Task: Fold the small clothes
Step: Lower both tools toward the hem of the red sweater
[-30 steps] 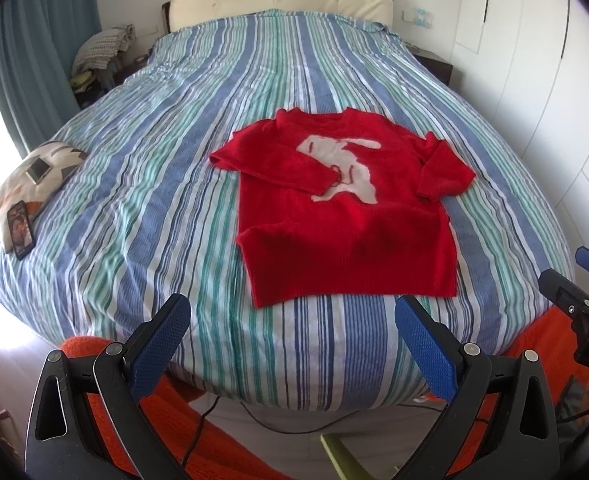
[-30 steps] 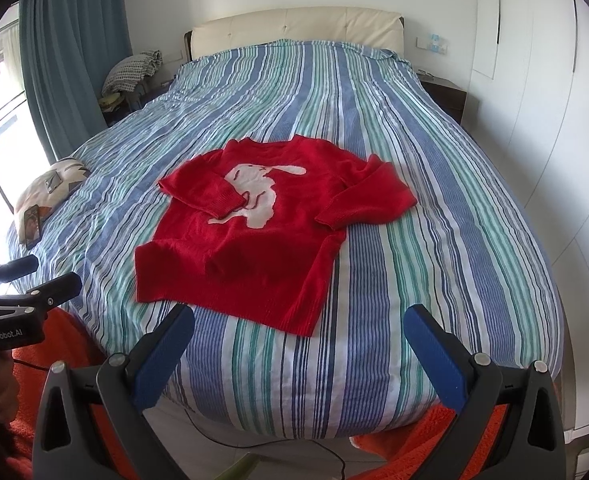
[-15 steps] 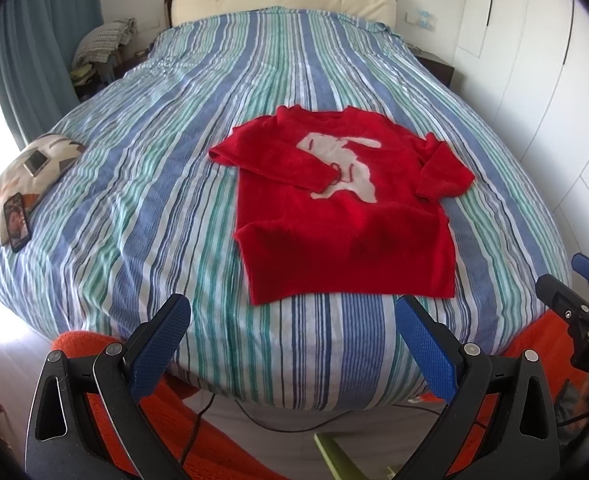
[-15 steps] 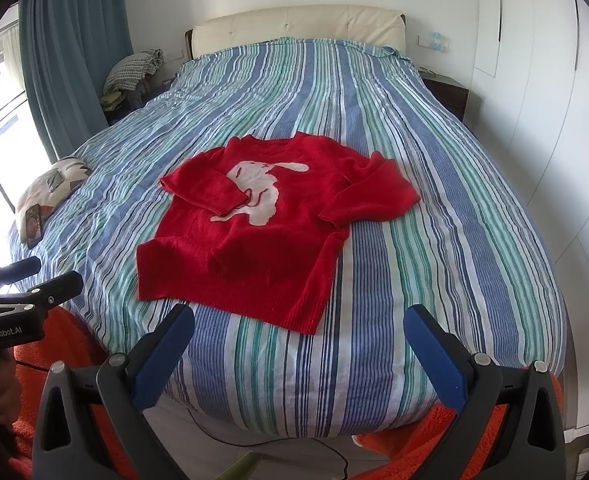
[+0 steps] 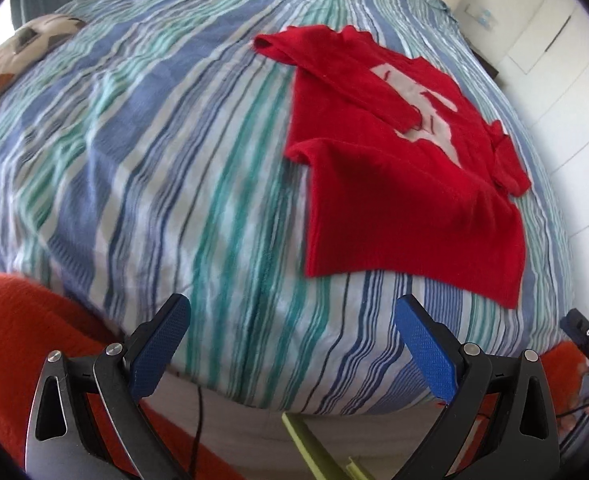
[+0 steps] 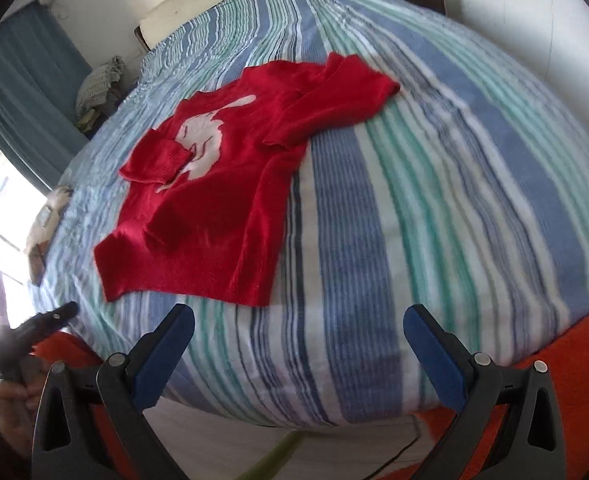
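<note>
A small red sweater (image 5: pixel 398 168) with a white figure on its chest lies flat on the striped bed (image 5: pixel 166 152), both sleeves folded in over the body. In the right wrist view the sweater (image 6: pixel 230 200) sits left of centre. My left gripper (image 5: pixel 290 312) is open and empty, low at the bed's near edge, left of the sweater's hem. My right gripper (image 6: pixel 298 320) is open and empty, just short of the hem's right corner. The left gripper also shows at the left edge of the right wrist view (image 6: pixel 38 324).
An orange cloth (image 5: pixel 18 320) covers the floor by the bed's foot. A patterned pillow (image 5: pixel 26 44) lies at the bed's left side. White wardrobe doors (image 5: pixel 566 92) stand on the right. A headboard (image 6: pixel 214 12) and blue curtain (image 6: pixel 18 88) are at the back.
Both grippers have moved forward and down towards the bed's near edge and tilted apart; the sweater now looks larger and closer. The sweater itself has not moved.
</note>
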Demonstrator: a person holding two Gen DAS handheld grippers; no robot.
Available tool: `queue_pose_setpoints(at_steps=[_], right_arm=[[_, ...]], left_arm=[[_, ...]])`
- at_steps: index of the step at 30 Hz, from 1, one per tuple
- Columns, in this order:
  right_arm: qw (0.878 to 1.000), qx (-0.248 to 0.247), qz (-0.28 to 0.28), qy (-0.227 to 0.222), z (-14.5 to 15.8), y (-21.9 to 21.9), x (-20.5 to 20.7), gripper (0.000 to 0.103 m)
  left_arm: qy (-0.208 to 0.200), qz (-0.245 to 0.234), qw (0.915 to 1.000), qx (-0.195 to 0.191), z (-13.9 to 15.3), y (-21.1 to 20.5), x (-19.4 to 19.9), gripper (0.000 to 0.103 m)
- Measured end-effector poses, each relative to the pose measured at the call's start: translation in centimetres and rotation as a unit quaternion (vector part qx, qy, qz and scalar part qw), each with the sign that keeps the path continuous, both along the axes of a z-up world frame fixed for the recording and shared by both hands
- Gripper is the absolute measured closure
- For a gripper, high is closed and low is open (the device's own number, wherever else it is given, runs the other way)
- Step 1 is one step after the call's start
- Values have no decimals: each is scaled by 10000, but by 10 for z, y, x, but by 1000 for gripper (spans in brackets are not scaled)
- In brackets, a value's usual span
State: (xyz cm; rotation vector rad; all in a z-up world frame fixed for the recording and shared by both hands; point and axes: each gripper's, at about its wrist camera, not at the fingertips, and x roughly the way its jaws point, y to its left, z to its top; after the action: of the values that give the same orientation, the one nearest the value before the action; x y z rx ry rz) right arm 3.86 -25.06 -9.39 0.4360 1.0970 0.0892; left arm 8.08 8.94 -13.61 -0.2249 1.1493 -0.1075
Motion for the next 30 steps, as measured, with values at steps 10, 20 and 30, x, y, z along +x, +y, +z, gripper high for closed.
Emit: queue_pose_setpoints(at_steps=[10, 20, 30], right_arm=[[9963, 675, 524, 112, -67, 46, 48, 26], [9940, 920, 580, -144, -65, 39, 43, 35], [9955, 874, 366, 80, -62, 35, 44, 98]], left_arm=[[-232, -548, 9976, 355, -53, -35, 39, 1], [-78, -379, 9992, 124, -33, -28, 30, 2], [275, -17, 9947, -994, -41, -5, 38, 99]])
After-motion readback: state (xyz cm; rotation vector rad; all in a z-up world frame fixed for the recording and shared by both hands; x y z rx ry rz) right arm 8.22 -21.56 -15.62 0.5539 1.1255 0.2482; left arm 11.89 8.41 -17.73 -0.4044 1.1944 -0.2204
